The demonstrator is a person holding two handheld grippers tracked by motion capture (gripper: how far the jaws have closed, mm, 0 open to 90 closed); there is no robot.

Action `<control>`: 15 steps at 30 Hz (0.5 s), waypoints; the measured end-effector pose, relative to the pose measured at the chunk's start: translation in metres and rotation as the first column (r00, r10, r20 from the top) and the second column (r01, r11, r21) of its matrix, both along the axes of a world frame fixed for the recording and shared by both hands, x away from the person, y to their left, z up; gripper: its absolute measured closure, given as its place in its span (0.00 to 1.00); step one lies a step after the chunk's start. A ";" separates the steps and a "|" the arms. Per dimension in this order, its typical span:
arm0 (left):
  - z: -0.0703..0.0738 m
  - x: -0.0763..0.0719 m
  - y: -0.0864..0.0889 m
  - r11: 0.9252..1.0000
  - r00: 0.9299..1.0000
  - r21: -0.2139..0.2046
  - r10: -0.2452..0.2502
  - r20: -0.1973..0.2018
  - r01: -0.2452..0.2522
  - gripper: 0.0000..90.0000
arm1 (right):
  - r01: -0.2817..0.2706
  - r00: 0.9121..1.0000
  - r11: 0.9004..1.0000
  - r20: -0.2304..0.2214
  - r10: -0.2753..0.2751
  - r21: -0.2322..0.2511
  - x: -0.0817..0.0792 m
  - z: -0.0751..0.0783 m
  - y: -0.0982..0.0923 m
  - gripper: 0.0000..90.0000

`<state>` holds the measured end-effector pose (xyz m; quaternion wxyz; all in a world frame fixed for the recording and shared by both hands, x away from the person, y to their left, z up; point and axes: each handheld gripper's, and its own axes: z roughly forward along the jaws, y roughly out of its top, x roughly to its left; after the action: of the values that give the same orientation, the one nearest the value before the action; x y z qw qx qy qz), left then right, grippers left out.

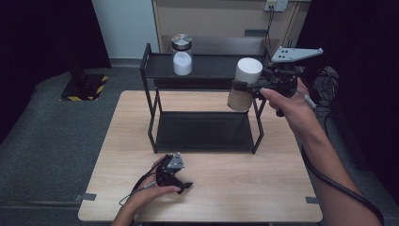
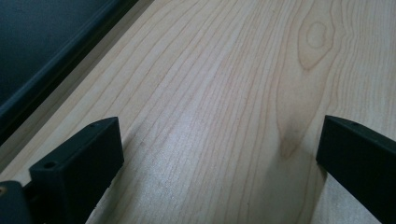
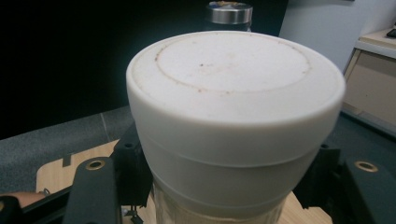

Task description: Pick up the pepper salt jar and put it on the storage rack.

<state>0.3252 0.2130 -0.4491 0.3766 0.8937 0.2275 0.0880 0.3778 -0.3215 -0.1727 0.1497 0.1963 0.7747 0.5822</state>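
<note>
Right tongs (image 1: 247,88) in the high view clamp a jar with a white lid (image 1: 244,84) by its neck, holding it in the air at the right end of the black two-tier rack (image 1: 202,106), about level with the upper shelf and tilted a little. The jar's lower part looks tan. On the upper shelf stands a glass jar with a metal lid (image 1: 181,54), holding something white, well apart from the held jar. Left tongs (image 1: 181,184) rest on the wooden counter (image 1: 244,188) just in front of the rack, in the person's left hand (image 1: 153,188).

From the left gripper view, the left tongs (image 2: 219,144) stand wide with nothing between the jaws, low over the bare counter (image 2: 224,70); the rack's dark edge (image 2: 46,60) runs along the upper left.

From the right gripper view, the right tongs (image 3: 229,186) press on both sides of the jar just under its white lid (image 3: 233,88), with clear glass showing below. The metal-lidded jar (image 3: 229,13) peeks out behind.
</note>
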 end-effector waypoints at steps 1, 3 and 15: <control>0.000 0.000 0.000 1.000 1.000 -0.002 0.001 0.000 -0.001 0.00 | 0.000 1.000 1.000 0.003 0.000 0.001 0.001 0.001 0.000 0.40; 0.000 0.000 0.000 1.000 1.000 -0.002 0.001 0.000 -0.001 0.00 | 0.002 1.000 1.000 0.004 -0.002 -0.002 0.003 0.005 0.002 0.40; 0.000 0.000 0.000 1.000 1.000 0.000 0.000 -0.001 0.000 0.00 | 0.016 1.000 1.000 0.009 -0.016 0.004 0.019 0.022 0.004 0.40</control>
<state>0.3254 0.2129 -0.4489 0.3763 0.8938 0.2276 0.0873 0.3966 -0.3173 -0.1508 0.1575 0.2004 0.7714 0.5831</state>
